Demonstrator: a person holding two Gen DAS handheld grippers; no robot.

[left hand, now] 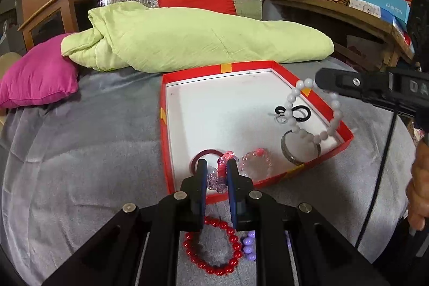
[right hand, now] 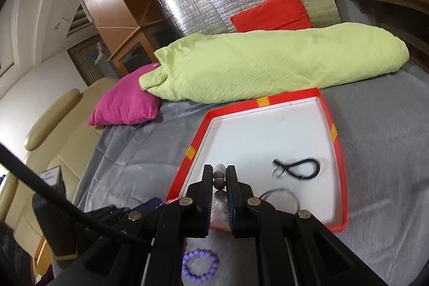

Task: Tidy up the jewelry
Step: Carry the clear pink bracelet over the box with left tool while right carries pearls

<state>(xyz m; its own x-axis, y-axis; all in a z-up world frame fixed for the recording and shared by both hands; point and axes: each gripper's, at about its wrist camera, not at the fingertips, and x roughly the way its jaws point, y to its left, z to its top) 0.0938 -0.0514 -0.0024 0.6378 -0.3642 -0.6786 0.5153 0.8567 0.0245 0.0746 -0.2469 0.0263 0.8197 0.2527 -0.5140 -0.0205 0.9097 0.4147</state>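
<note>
A: Start with the big things. What lies under it all?

B: A grey blanket (left hand: 80, 152) over the bed, with a rolled pale-green quilt (left hand: 201, 42) across the back and a magenta cushion (left hand: 37, 79) at its left end. In front sits the red box (left hand: 164, 125), shallow, white inside.

A: What can't you make out?

B: In the left wrist view the gripper's frame covers part of the red bead bracelet (left hand: 233, 240) on the blanket, and only a few beads of the purple bracelet (left hand: 248, 245) show beside it. The right wrist view shows that purple ring whole (right hand: 199, 268). The clear bracelet (left hand: 256, 161) in the box is hard to read, being see-through. The black hair tie (right hand: 297, 168) is blurred in the right view. A hand (left hand: 417, 178) is cut off at the right edge.

A: Also in the box?

B: A dark red ring (left hand: 205, 154) at the near edge, a metal bangle (left hand: 300, 149) near the right wall, and the black tie behind it.

A: Now the claws.

B: The left gripper (left hand: 217, 176) has its jaws nearly together, clamped on a pink-and-purple bead bracelet (left hand: 224, 165) over the box's near corner. The right gripper (right hand: 219, 178) is clamped on a white bead bracelet (left hand: 316, 109), which dangles in a loop above the right side of the box, clear of the floor.
</note>
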